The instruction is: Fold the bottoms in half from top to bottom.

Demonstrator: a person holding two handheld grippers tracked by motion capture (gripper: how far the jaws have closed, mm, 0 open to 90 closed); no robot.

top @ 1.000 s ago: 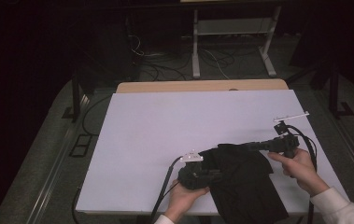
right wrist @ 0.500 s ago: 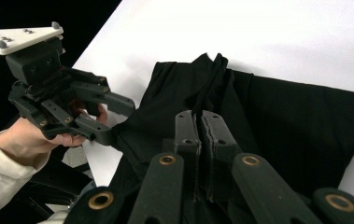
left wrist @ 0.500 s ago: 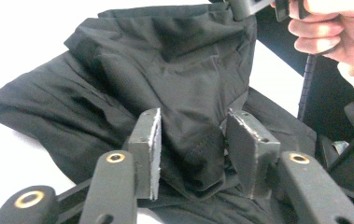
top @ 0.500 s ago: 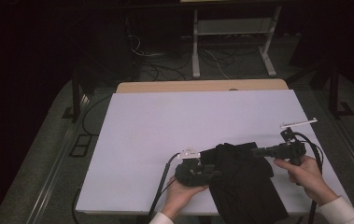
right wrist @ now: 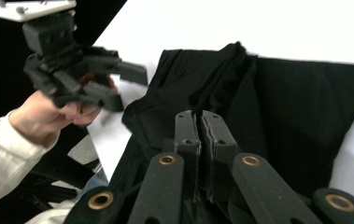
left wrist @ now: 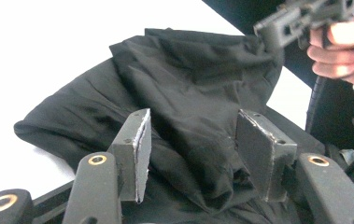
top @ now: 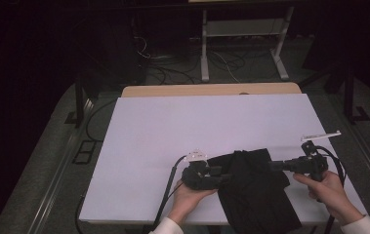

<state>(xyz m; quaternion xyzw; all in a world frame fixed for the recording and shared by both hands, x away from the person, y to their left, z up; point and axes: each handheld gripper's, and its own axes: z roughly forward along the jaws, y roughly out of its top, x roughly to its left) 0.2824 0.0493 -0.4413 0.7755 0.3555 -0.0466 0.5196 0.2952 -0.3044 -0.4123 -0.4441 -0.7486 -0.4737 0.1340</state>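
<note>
The black cloth (top: pixel 253 187) lies crumpled at the near edge of the white table (top: pixel 182 126), its lower end hanging over that edge, and I hold a claw at each side of it. Against the picture from a second ago, my right gripper (top: pixel 274 165) has drawn outward, away from the cloth's middle toward its right fringe, and my right hand (top: pixel 326 190) has slid with it toward the table's right corner; my left gripper (top: pixel 221 176) has shifted only a little and sits at the cloth's left fringe with my left hand (top: pixel 188 197) behind it. The cloth itself looks slightly wider across its top than before. In the left gripper view my left claw (left wrist: pixel 191 154) stands spread wide, its two black jaws apart with a raised ridge of cloth (left wrist: pixel 184 107) lying between them, not pinched; the jaw pads look rough and scuffed, grey at the worn edges. In the right gripper view my right claw (right wrist: pixel 199 140) is pressed together, the jaws meeting along a thin jagged seam above the cloth (right wrist: pixel 277 102); I cannot tell whether any fabric is caught in that seam. The cloth is thin, matte and soft, folded into long creases with one thick ridge running up its middle, and its left end is rounded like a rolled hem. The table's cover is smooth, flat and plain white around the cloth, with a strip of tan board (top: pixel 212 90) at the far side.
</note>
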